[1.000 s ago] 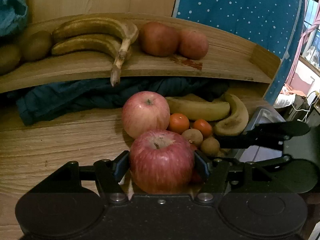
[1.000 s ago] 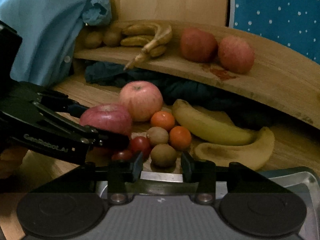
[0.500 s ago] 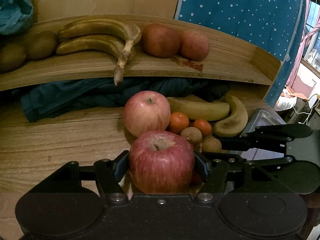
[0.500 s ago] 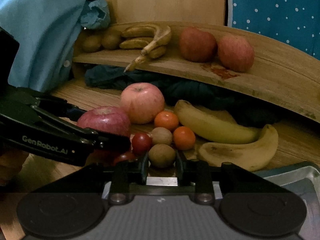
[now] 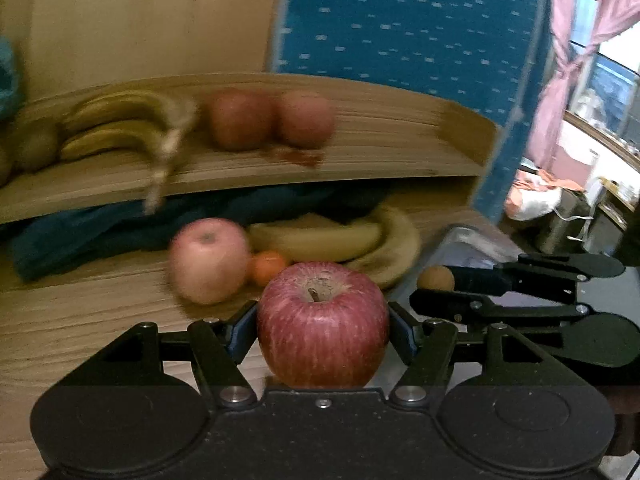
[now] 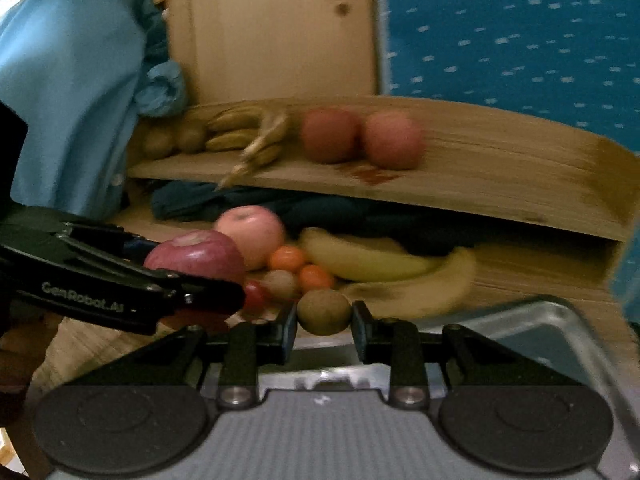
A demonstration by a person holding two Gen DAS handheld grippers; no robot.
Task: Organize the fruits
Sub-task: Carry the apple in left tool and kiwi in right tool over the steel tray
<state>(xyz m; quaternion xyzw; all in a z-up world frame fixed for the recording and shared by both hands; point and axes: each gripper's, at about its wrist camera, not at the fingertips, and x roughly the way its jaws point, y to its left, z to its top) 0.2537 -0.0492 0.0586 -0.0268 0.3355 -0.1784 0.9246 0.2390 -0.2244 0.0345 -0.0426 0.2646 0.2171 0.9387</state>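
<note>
While both views blur w/ motion, the held fruit stays readable.
Red apple (image 5: 322,325): clamped stem-up in left gripper (image 5: 322,330), jaws wide, pads on both sides; lifted clear of the wood.
Kiwi (image 6: 324,312): pinched in right gripper (image 6: 324,318), jaws narrow; they've just been closing on it.
Pile behind: pink apple (image 6: 252,234), two oranges, small red fruit, two bananas (image 6: 368,260), touching, on lower wooden surface (image 5: 80,320).
Upper shelf (image 6: 500,184): kiwis, banana bunch, two apples.
Under shelf: dark cloth.
Metal tray (image 6: 560,320): right, nr the pile.
</note>
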